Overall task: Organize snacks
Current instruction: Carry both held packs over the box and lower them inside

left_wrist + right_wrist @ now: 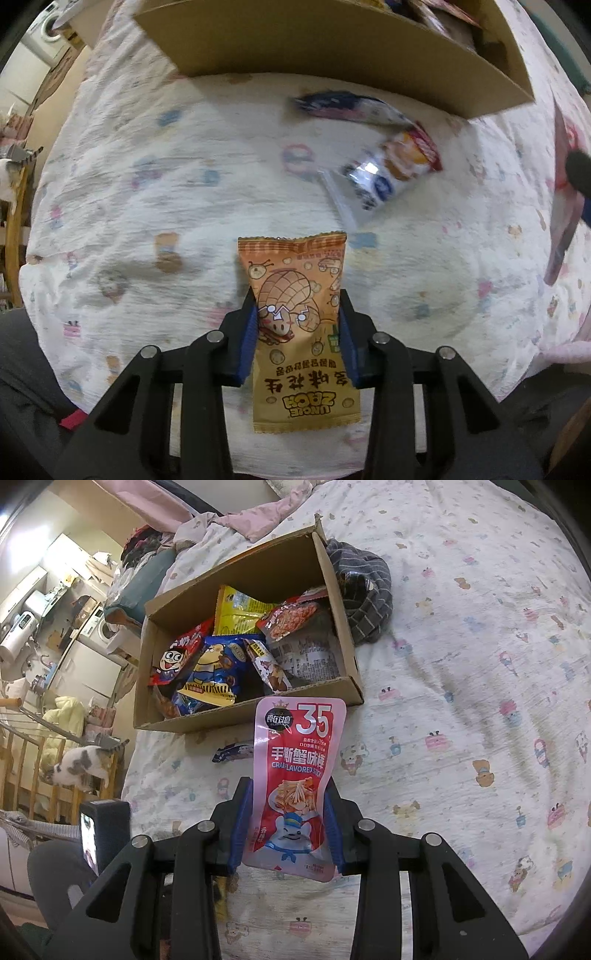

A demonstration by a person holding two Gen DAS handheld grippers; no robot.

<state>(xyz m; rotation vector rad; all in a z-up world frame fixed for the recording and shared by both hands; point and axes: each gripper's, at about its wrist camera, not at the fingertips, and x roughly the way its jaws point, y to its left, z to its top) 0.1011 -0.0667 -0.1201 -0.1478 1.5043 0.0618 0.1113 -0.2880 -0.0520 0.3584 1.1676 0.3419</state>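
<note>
My left gripper (297, 314) is shut on an orange peanut snack packet (299, 295), held above the patterned bedsheet. My right gripper (291, 805) is shut on a pink and red crab-flavored stick packet (295, 775), held above the bed in front of the cardboard box (332, 692). The box holds several snack packets, among them a blue one (214, 672) and a yellow one (240, 613). In the left wrist view the box wall (314, 48) is at the top. Two loose packets lie on the sheet below it, a dark blue one (343, 105) and a white and red one (391, 166).
A dark striped cloth (365, 594) lies right of the box. A dark blue packet (234, 753) lies on the sheet in front of the box. A cat (79, 768) stands on a wooden rail at the left. A pink blanket (236, 520) is bunched behind the box.
</note>
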